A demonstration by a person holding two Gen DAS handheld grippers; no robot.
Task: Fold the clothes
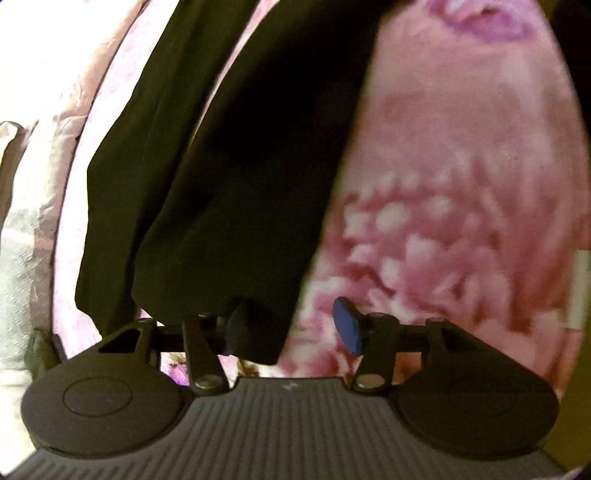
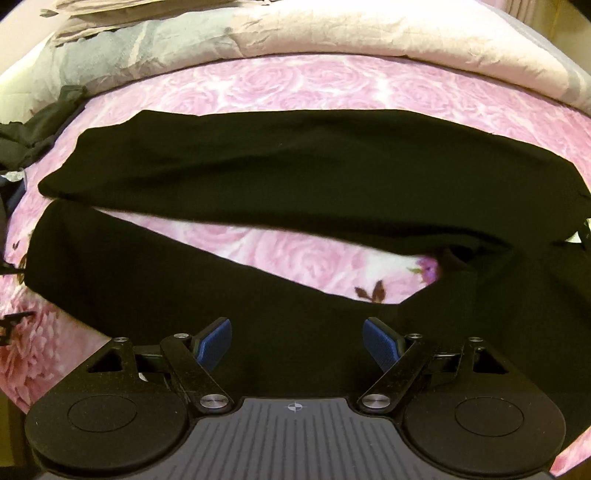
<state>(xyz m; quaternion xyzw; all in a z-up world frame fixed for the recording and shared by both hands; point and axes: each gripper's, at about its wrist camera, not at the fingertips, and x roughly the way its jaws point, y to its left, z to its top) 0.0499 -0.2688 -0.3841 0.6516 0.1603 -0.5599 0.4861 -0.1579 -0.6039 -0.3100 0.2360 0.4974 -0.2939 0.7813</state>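
Note:
A pair of black trousers lies spread on a pink floral bedsheet, its two legs running left to right with a gap of sheet between them. My right gripper is open, its blue pads standing wide apart just above the near leg. In the left wrist view the trousers stretch away from the camera. My left gripper is open; the leg's hem lies over its left finger and hides that pad, while the right blue pad stands free over the sheet.
A folded pale quilt lies along the far edge of the bed. A dark crumpled garment sits at the far left. In the left wrist view the quilt runs along the left side.

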